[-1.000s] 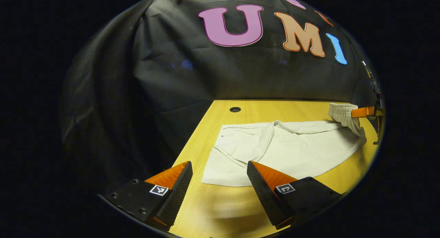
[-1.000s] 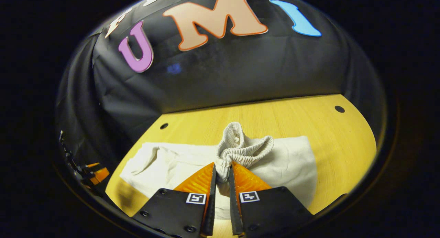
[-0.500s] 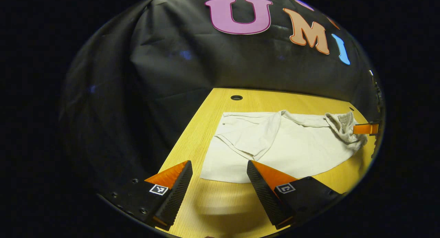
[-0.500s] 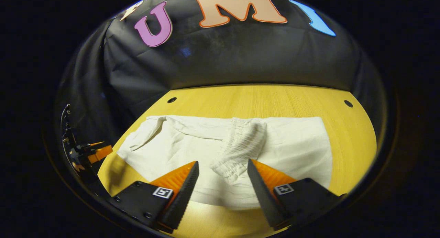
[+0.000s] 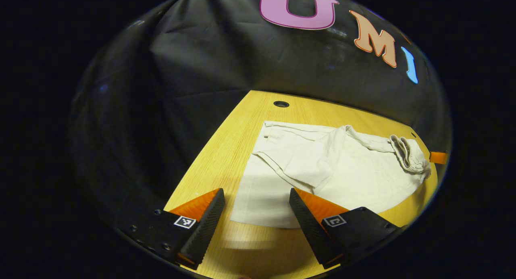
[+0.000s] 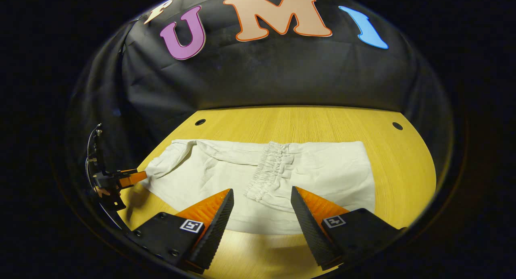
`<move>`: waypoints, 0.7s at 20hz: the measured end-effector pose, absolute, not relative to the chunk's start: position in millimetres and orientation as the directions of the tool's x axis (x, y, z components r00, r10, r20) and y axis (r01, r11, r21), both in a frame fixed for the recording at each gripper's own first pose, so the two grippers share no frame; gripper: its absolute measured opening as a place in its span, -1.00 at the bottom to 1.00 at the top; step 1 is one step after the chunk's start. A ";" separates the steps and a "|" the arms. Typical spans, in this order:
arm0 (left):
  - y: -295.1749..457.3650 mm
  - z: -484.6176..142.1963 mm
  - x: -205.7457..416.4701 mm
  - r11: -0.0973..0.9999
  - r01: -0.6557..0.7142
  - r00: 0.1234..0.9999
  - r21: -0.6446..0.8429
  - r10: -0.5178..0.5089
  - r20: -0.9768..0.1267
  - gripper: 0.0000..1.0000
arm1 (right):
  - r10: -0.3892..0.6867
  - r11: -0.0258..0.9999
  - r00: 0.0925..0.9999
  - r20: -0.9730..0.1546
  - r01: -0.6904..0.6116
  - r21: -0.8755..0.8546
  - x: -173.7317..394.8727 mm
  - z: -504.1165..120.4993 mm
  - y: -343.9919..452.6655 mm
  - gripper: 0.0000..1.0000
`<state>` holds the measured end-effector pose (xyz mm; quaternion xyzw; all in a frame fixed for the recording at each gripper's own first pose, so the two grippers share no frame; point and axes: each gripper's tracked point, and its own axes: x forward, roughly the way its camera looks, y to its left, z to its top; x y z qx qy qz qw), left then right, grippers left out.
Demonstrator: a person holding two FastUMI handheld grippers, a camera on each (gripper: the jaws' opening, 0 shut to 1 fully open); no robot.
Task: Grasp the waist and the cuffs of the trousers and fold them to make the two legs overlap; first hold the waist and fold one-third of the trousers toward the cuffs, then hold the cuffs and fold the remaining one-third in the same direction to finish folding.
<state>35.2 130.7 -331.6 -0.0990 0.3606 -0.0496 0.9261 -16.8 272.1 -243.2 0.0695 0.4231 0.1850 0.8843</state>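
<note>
Right now your right tool (image 6: 261, 208) hangs released above the near edge of the trousers (image 6: 266, 178), its two fingers spread wide with nothing between them. Those trousers lie flat on the yellow wooden tabletop (image 6: 322, 121), a pale cream garment running crosswise in the right gripper view. Their gathered elastic waist (image 6: 271, 168) has been laid over onto the middle of the cloth, and it sits as a ruffled band just ahead of your right tool's gap, apart from both fingers. A loose fold of fabric rises at the far left end of the garment in that view, near your other hand's device.

Your left tool (image 5: 256, 212) is likewise released, fingers wide apart, poised over the near corner of the trousers (image 5: 322, 166) at the cuff end. In the left gripper view its right finger overlaps the cloth's edge, though you cannot tell from this angle whether it touches the fabric. One leg lies folded diagonally across the other there, with a raised crease running from the far corner toward the near edge. The waist (image 5: 407, 154) shows as a bunched roll at the far right end.

Two small round holes (image 6: 200, 121) mark the tabletop's far side, well apart from the garment, beside the black cloth wall.
</note>
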 end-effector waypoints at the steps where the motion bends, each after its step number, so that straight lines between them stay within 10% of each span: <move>1: 130.7 -334.6 36.3 0.975 0.025 0.728 -0.221 -0.169 -0.664 0.97 | 0.381 0.924 0.574 -0.725 -0.267 0.274 -17.2 -242.6 270.9 0.84; 9: 119.0 -341.6 42.7 0.983 0.072 0.706 -0.168 -0.169 -0.688 0.87 | 0.354 0.934 0.591 -0.725 -0.259 0.246 -16.1 -242.7 257.2 0.84; 14: 93.7 -339.7 46.9 0.978 0.065 0.705 -0.200 -0.187 -0.684 -0.64 | 0.346 0.937 0.581 -0.737 -0.247 0.246 -19.5 -245.3 243.2 0.85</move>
